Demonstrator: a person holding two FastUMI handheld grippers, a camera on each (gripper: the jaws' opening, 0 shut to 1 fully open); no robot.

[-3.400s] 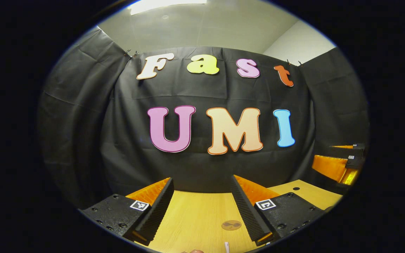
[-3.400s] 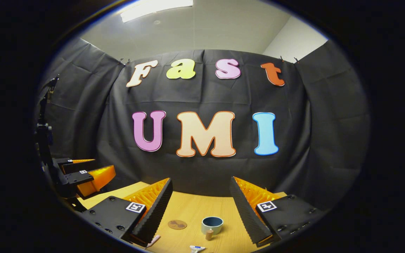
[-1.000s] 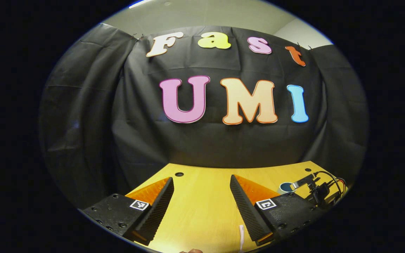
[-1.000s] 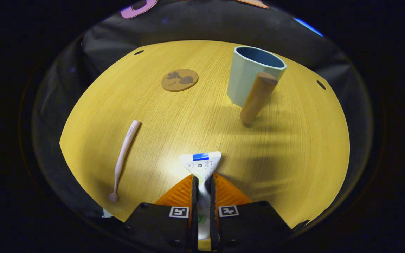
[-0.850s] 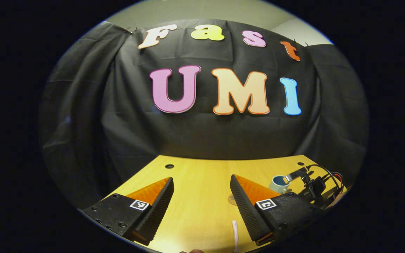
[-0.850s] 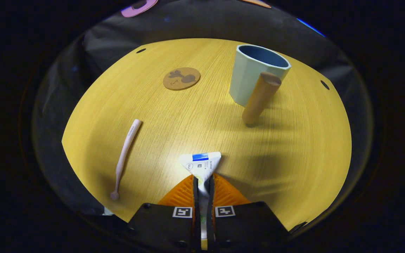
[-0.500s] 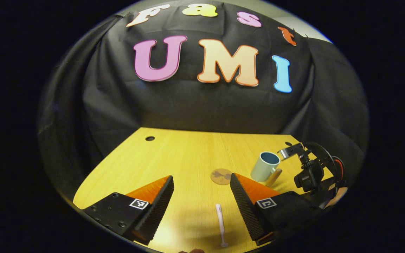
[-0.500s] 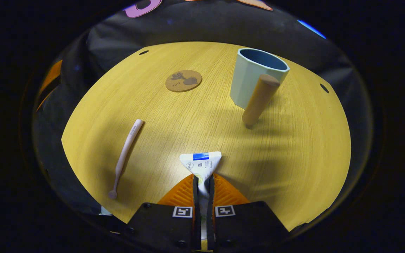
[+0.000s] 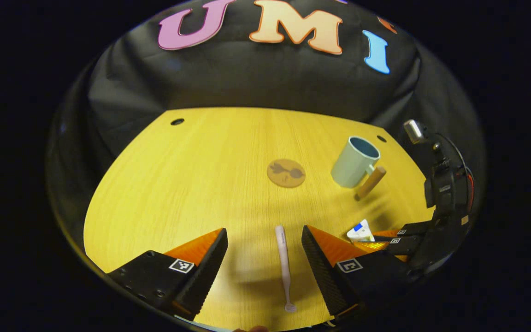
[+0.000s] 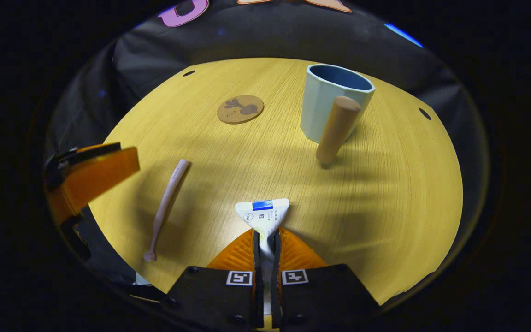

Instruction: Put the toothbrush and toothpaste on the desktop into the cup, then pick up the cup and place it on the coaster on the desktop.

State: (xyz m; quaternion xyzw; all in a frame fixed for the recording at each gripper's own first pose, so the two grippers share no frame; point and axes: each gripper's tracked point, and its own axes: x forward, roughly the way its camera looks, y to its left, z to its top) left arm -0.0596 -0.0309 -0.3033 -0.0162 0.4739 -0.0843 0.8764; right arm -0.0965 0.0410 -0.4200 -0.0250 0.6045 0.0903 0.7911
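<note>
Showing: two hand-held grippers over a round yellow wooden desktop (image 10: 385, 193), early in the task.
Landmark: pale green cup with blue inside and a straight wooden handle (image 10: 327, 103), standing upright and, as far as its mouth shows, with nothing in it.
Right gripper (image 10: 265, 246): fingers drawn close together, both pressing the sides of a white toothpaste tube with a blue band (image 10: 264, 213); the tube's flat end points toward the cup, well short of it. In the left gripper view this gripper (image 9: 380, 237) sits low, nearer the camera than the cup, with the tube (image 9: 360, 231) at its tip.
Left gripper (image 9: 263, 246): fingers spread wide, holding nothing, poised on either side of a slender pale pink toothbrush (image 9: 284, 263) that lies flat on the desktop, well to the cup's left in the right gripper view (image 10: 166, 207).
Coaster: round brown disc with a dark plant motif (image 10: 240, 109), just left of the cup and apart from it, bare.
Done: toothpaste gripped, judging by the closed fingers; whether it is lifted clear of the desktop cannot be told.
Left to do: carry the tube into the cup; close on the toothbrush and drop it in too; lift the cup onto the coaster.
</note>
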